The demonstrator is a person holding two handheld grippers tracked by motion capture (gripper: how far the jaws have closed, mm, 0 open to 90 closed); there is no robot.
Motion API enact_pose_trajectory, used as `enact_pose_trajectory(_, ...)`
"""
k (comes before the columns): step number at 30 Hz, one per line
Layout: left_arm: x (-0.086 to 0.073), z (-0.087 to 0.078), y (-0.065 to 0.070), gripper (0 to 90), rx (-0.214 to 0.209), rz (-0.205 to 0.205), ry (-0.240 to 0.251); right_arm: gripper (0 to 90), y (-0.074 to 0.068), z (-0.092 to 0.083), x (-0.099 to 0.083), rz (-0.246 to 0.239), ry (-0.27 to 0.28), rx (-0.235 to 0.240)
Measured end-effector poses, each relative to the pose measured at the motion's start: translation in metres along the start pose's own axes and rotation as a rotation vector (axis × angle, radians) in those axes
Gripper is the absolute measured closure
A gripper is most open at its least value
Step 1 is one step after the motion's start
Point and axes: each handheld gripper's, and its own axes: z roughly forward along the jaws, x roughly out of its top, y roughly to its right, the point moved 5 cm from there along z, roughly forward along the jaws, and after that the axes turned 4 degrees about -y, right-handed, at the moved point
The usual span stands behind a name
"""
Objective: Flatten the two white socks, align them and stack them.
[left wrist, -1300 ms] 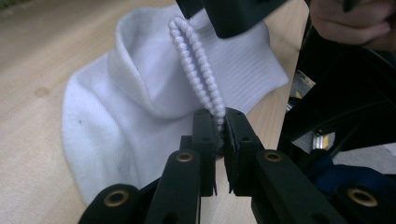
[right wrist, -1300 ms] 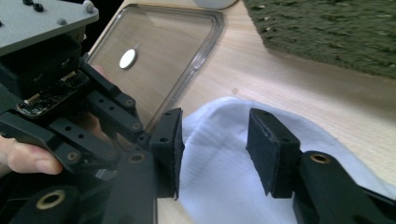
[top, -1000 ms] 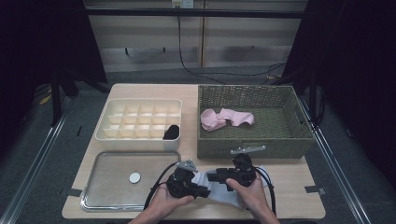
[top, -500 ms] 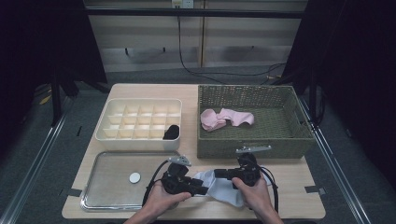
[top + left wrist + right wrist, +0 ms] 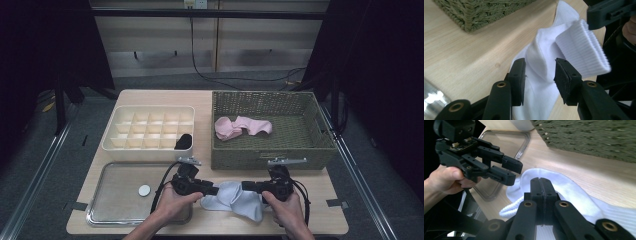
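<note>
High view showed, left to right, one metal tray (image 5: pixel 115 202), one compartment box (image 5: pixel 150 132), one white sock (image 5: pixel 235 197) mid-front on the wooden tabletop (image 5: pixel 330 220) and one wicker basket (image 5: pixel 270 155). Left gripper (image 5: pixel 212 190) jaws stood parted astride the sock; right gripper (image 5: pixel 246 186) jaws were closed on its cuff. Dark room behind.
</note>
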Motion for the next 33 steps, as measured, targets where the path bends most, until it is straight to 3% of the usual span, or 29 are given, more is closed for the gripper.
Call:
enact_pose_trajectory(4, 0.003, 0.005, 0.005, 58.2, -0.019, 0.002, 0.007, 90.0, 0.005, -0.003, -0.001, 0.012, 0.006, -0.001)
enact_pose_trajectory(7, 0.004, 0.009, 0.008, 62.5, -0.029, 0.022, -0.004, 90.0, 0.006, -0.004, -0.001, 0.016, 0.012, 0.006)
enact_pose_trajectory(9, 0.004, 0.011, 0.009, 67.6, -0.015, 0.04, -0.024, 90.0, 0.006, -0.005, -0.001, 0.018, 0.014, 0.006)
enact_pose_trajectory(14, 0.003, 0.013, 0.008, 86.2, -0.025, 0.026, -0.033, 90.0, 0.005, -0.012, 0.001, 0.019, 0.039, 0.017)
enact_pose_trajectory(18, 0.004, 0.006, 0.01, 89.2, -0.037, 0.022, -0.018, 90.0, 0.009, -0.021, 0.002, 0.032, 0.051, 0.002)
enact_pose_trajectory(28, 0.009, -0.025, 0.019, 89.5, -0.135, -0.01, 0.063, 90.0, 0.011, -0.049, 0.005, 0.032, 0.089, -0.016)
enact_pose_trajectory(33, 0.007, -0.036, 0.02, 89.6, -0.15, -0.011, 0.085, 90.0, 0.012, -0.065, 0.008, 0.036, 0.123, -0.026)
